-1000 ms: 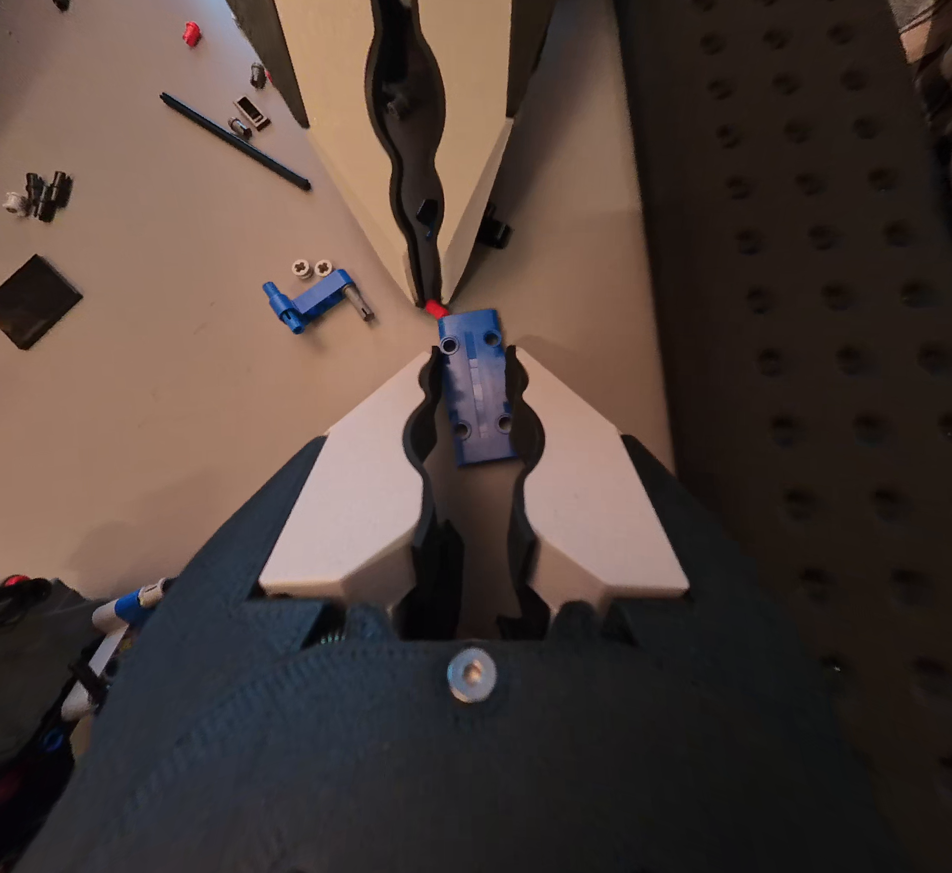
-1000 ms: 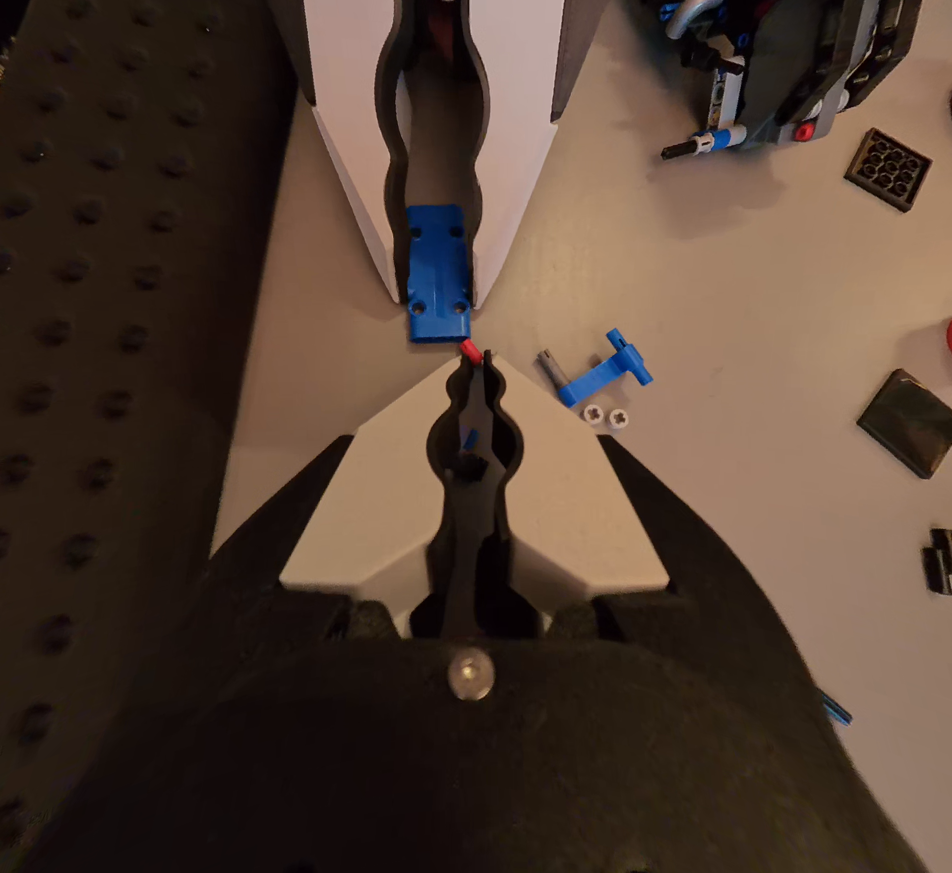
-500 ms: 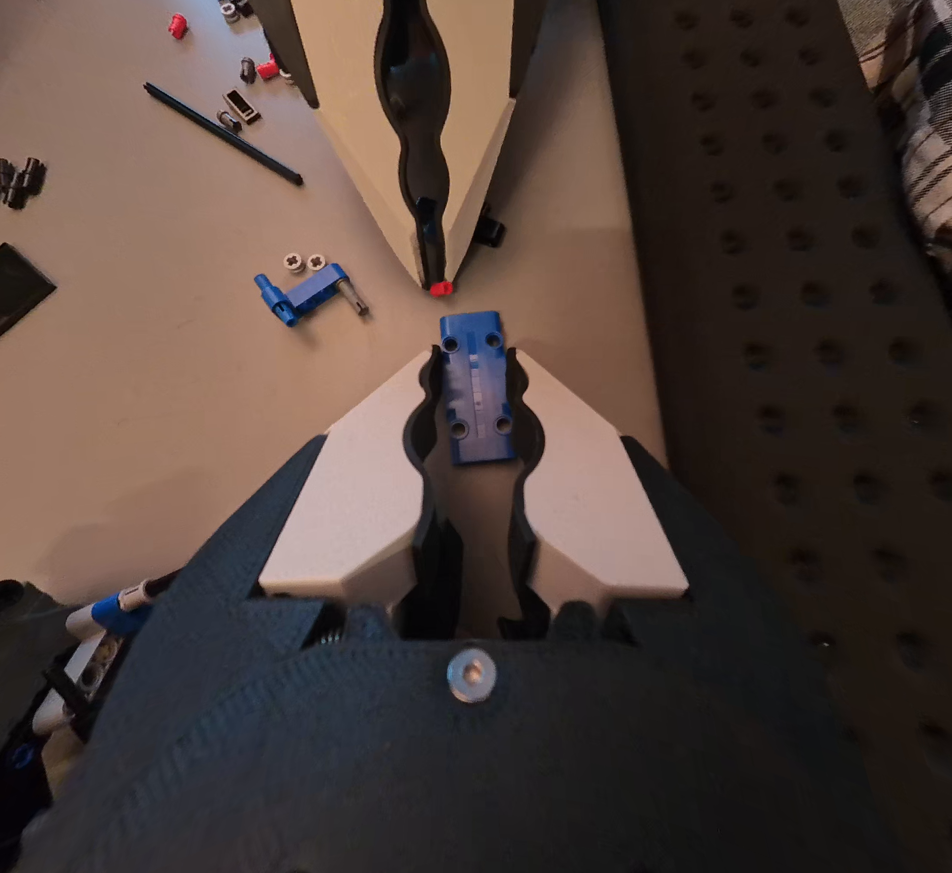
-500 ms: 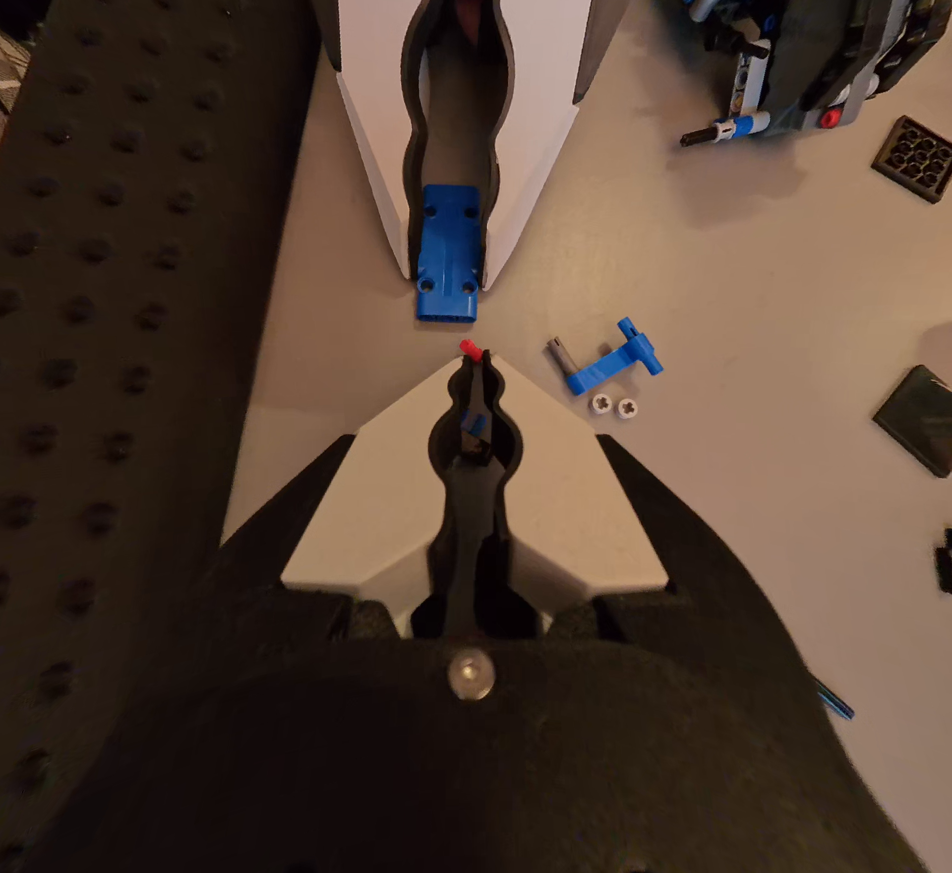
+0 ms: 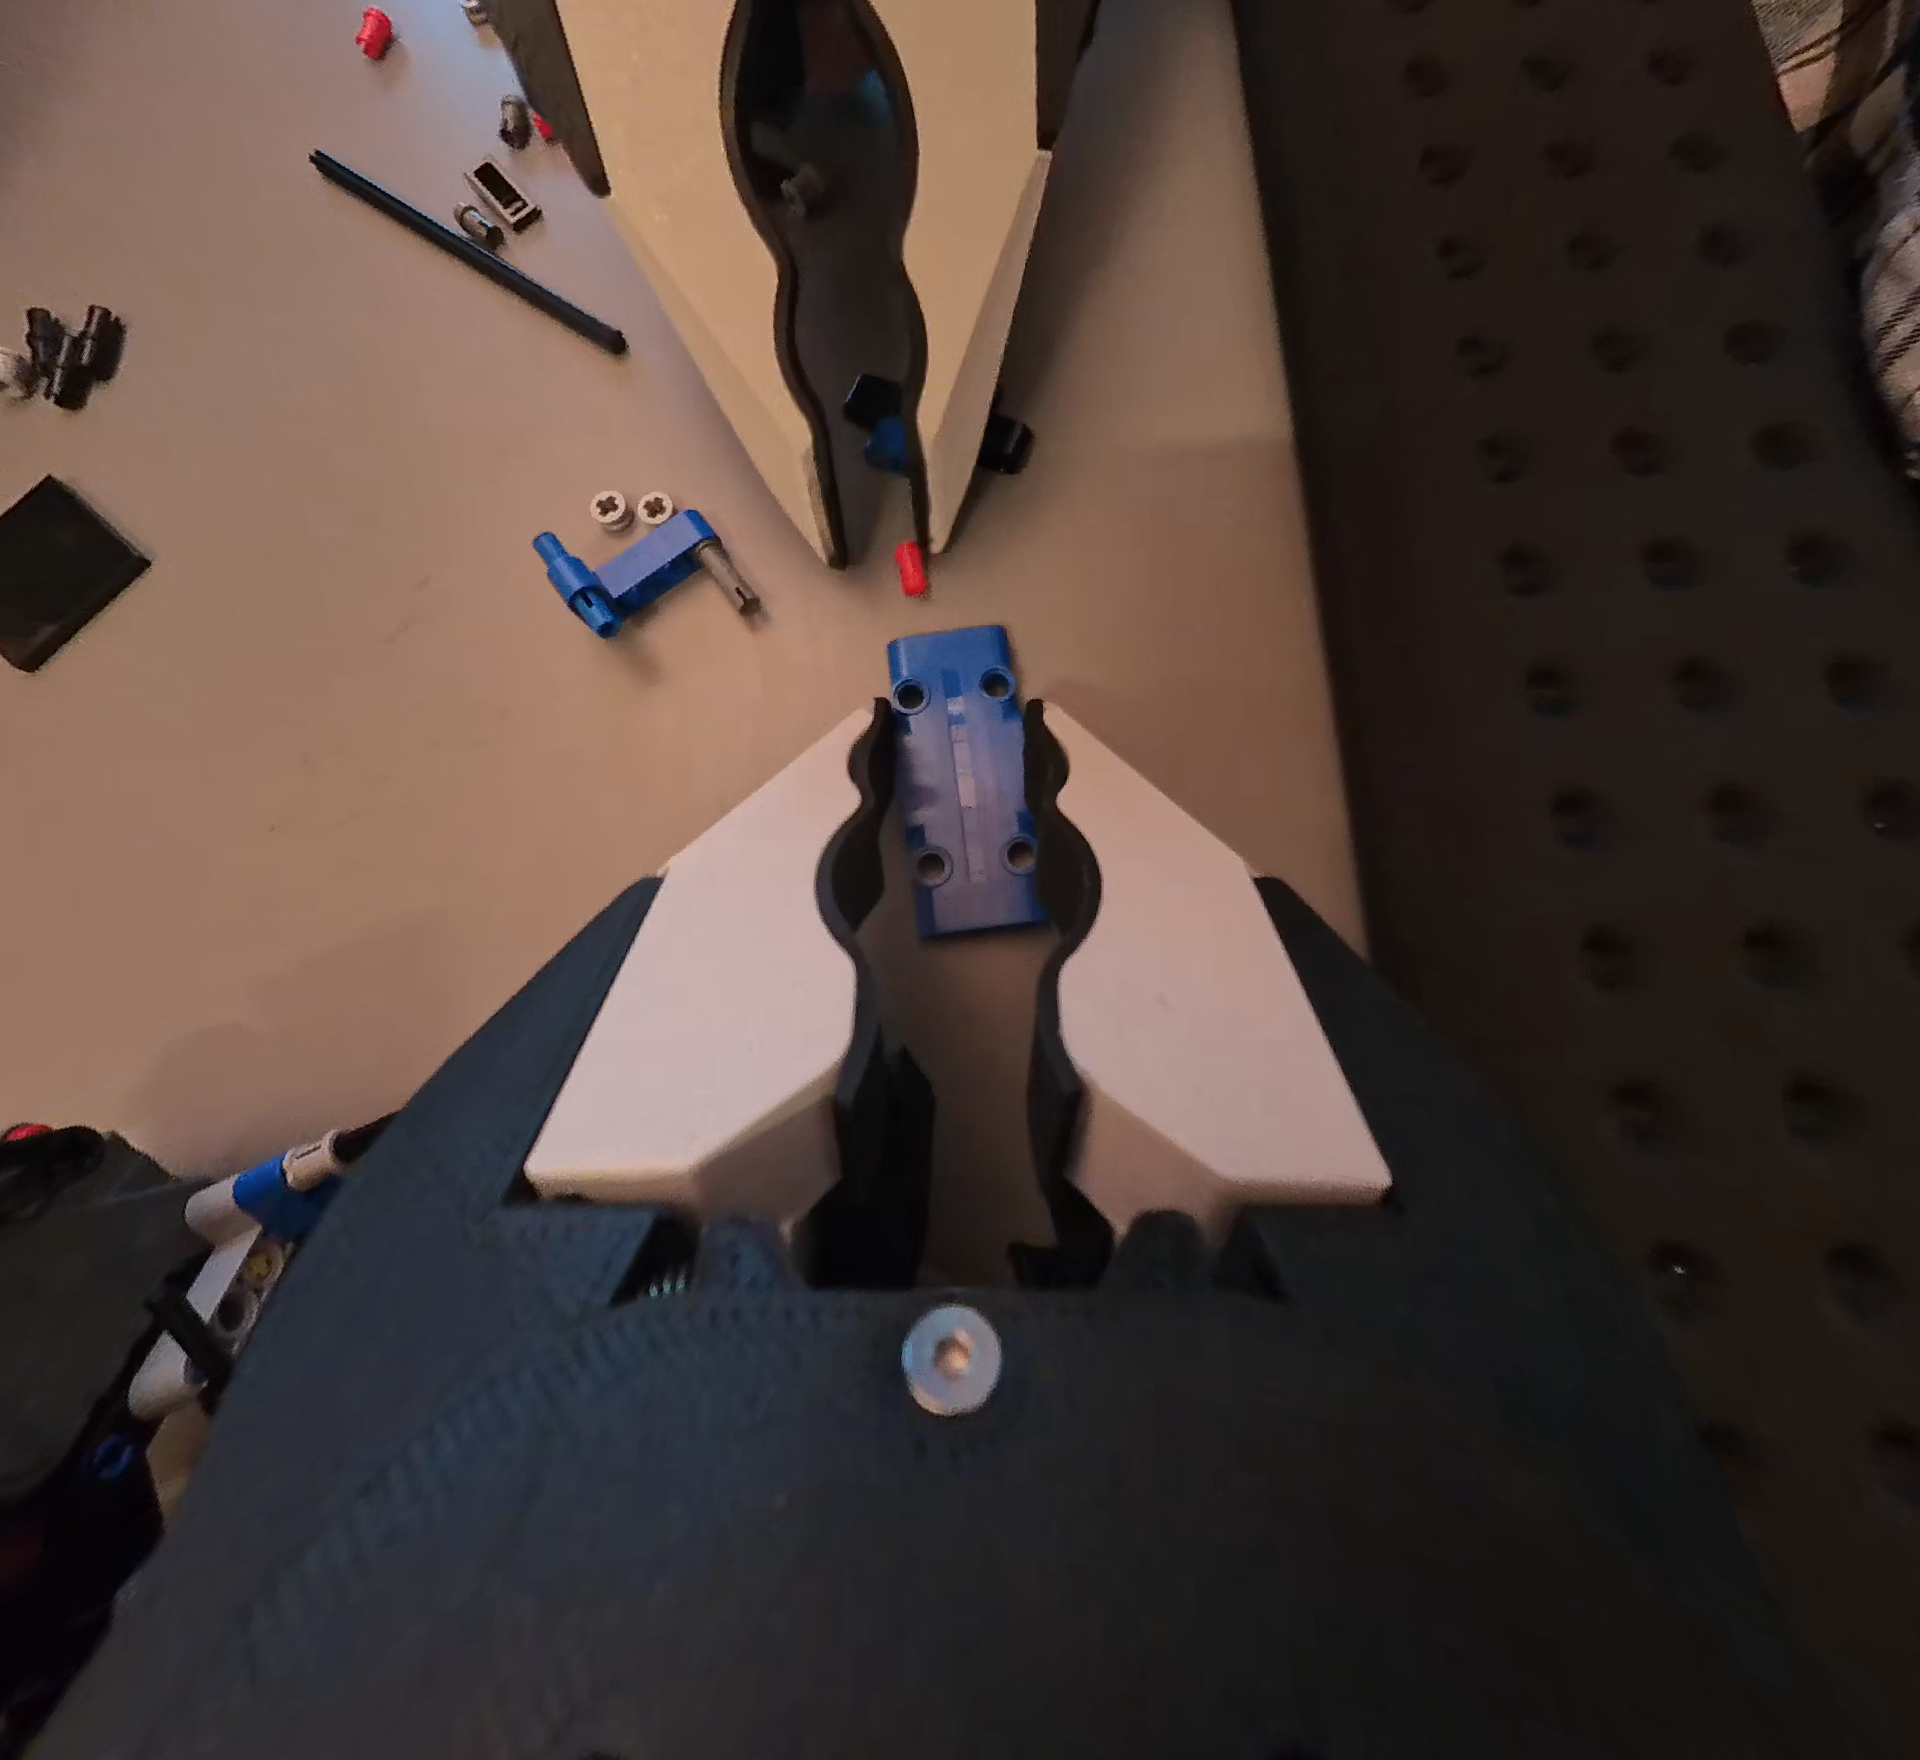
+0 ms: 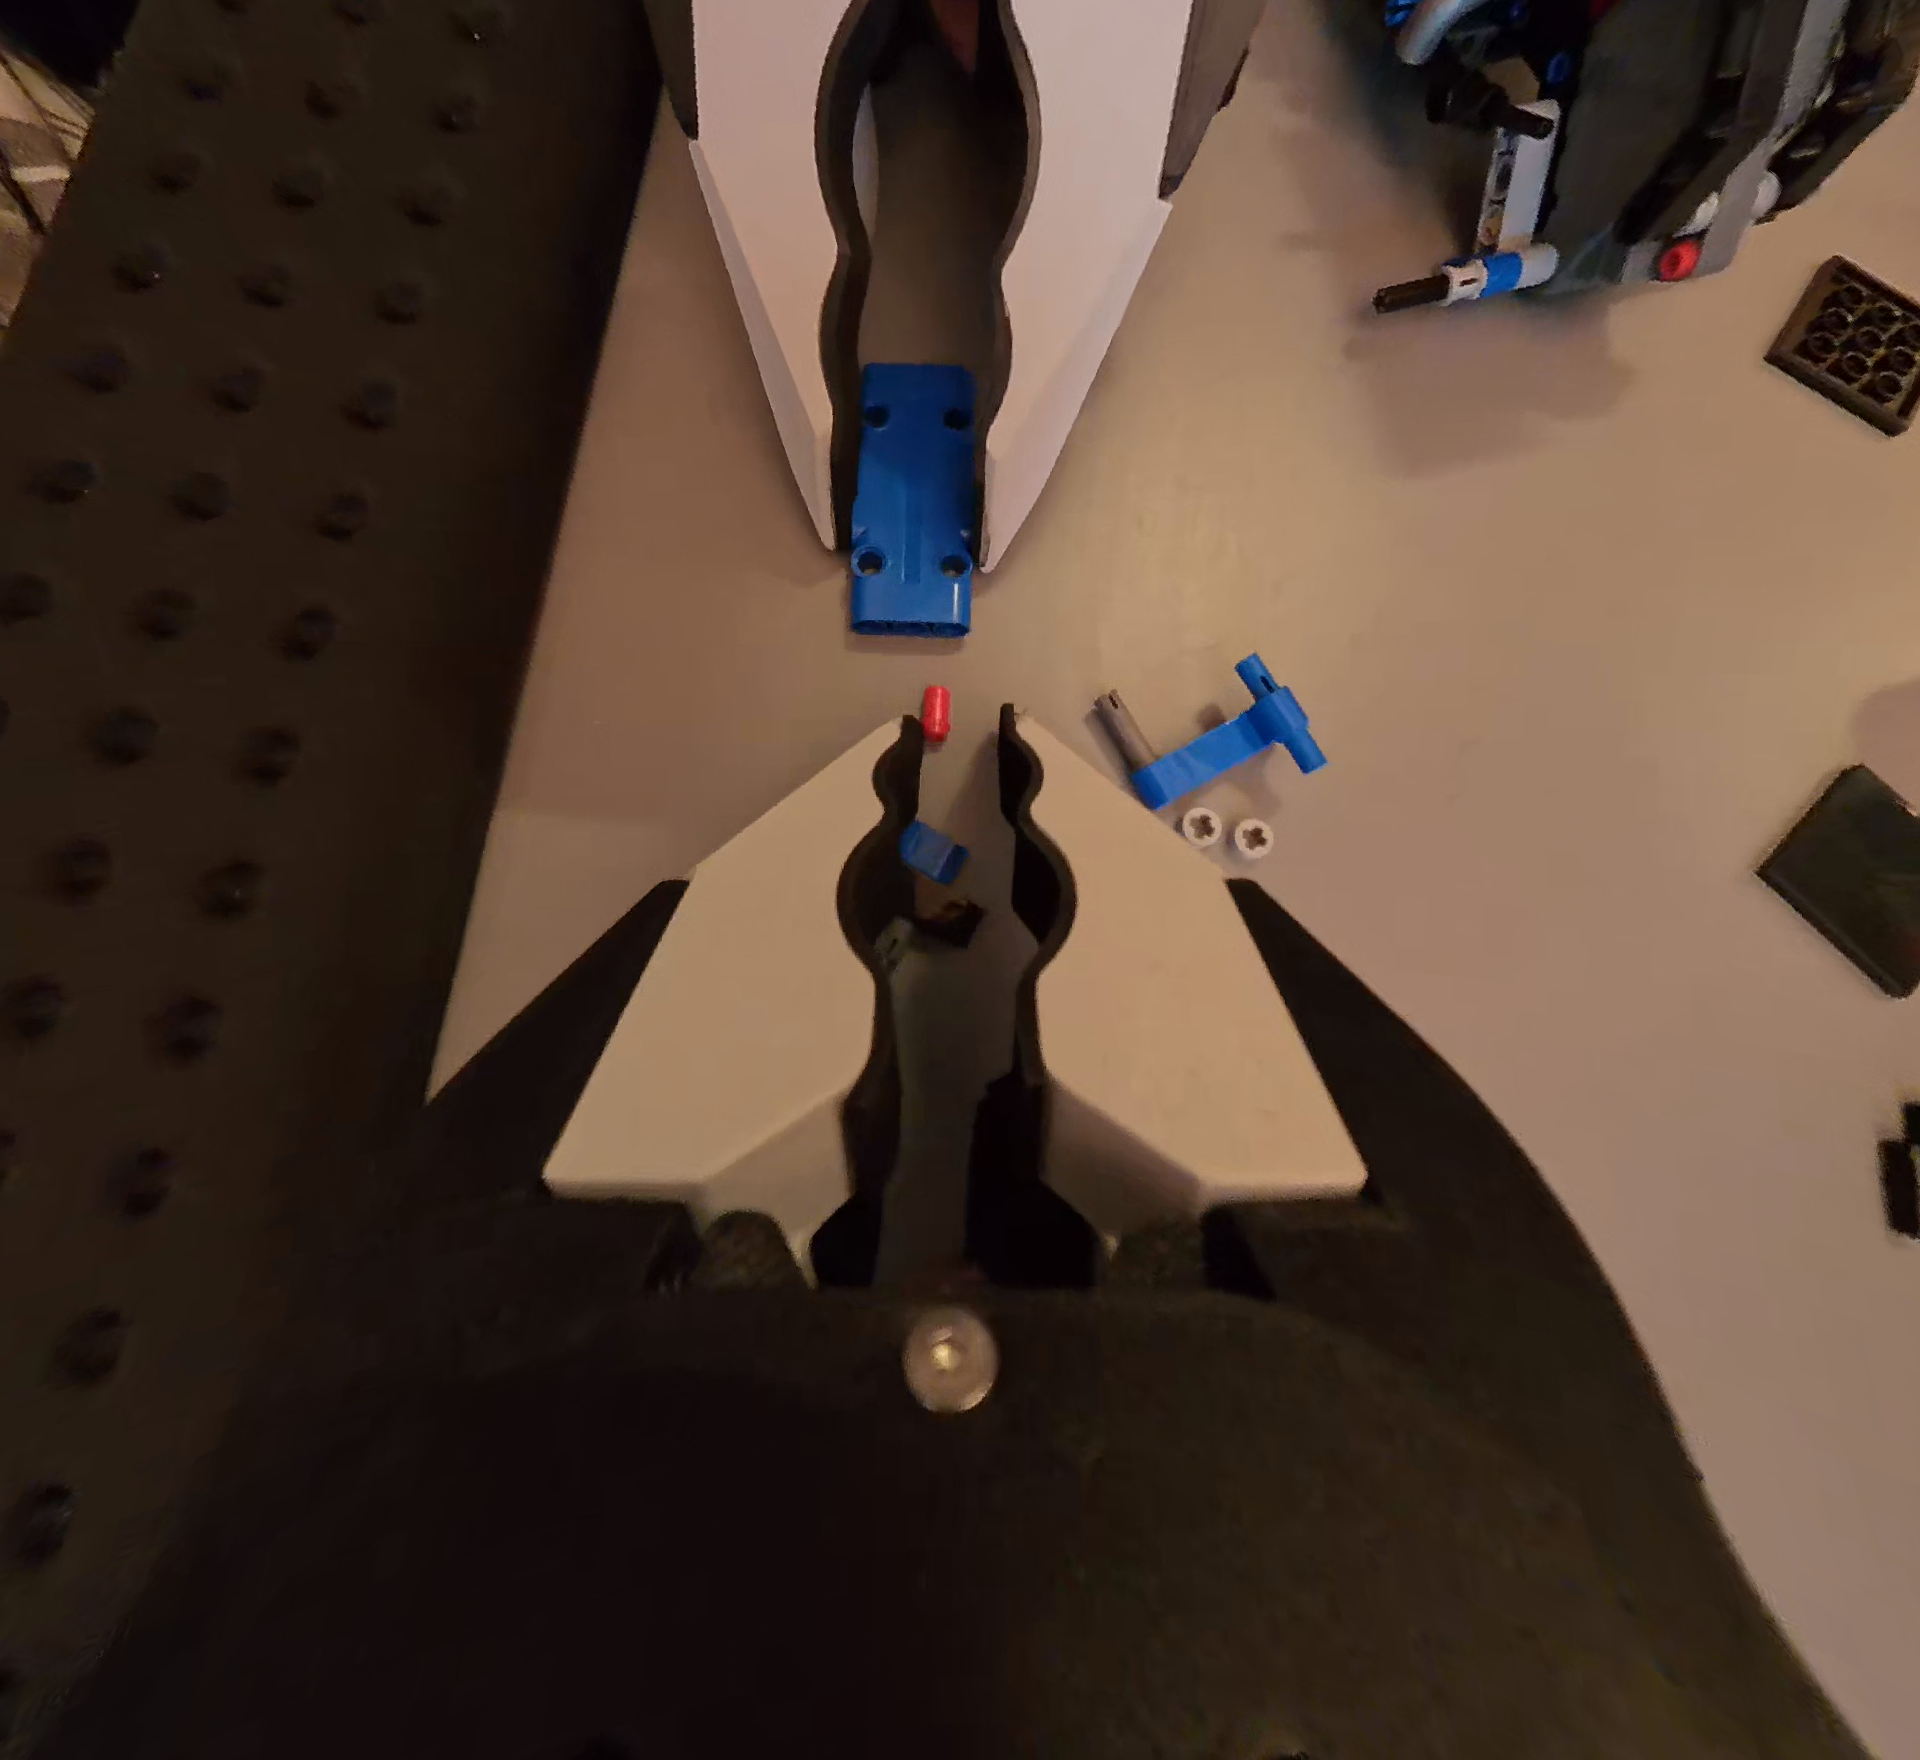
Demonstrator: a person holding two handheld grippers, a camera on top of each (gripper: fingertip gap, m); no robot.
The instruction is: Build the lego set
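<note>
The pale tabletop [image 5: 312, 827] is bordered on one side by a dark mat with rows of round dimples [image 5: 1610, 671]. A partly built dark grey and black model with blue and silver parts [image 6: 1662, 100] stands toward a far corner, well apart from the work.

The left gripper [image 5: 958, 708] is clamped on a flat blue rectangular panel with four pin holes [image 5: 961, 775], held by its long edges with one short end sticking out past the tips. It sits close to the mat-side edge of the table. The right gripper [image 6: 954, 721] faces it tip to tip, its jaws parted by a narrow gap and pinching nothing.

A blue crank-shaped assembly with a grey pin [image 6: 1216, 744] lies just beside the right gripper. A small red cylindrical pin [image 6: 935, 711] sits at the tip of one right finger, loose as far as I can tell, between the two grippers and short of the panel. A tiny blue piece [image 6: 932, 850] shows deeper in the gap.

The main risk is the red pin. It is round and unheld, so a nudge from either tip could roll it toward the mat, where the dimples would hide it. Closing off-centre could squirt it sideways. Pushing it in askew could twist the panel in its edge grip.
</note>
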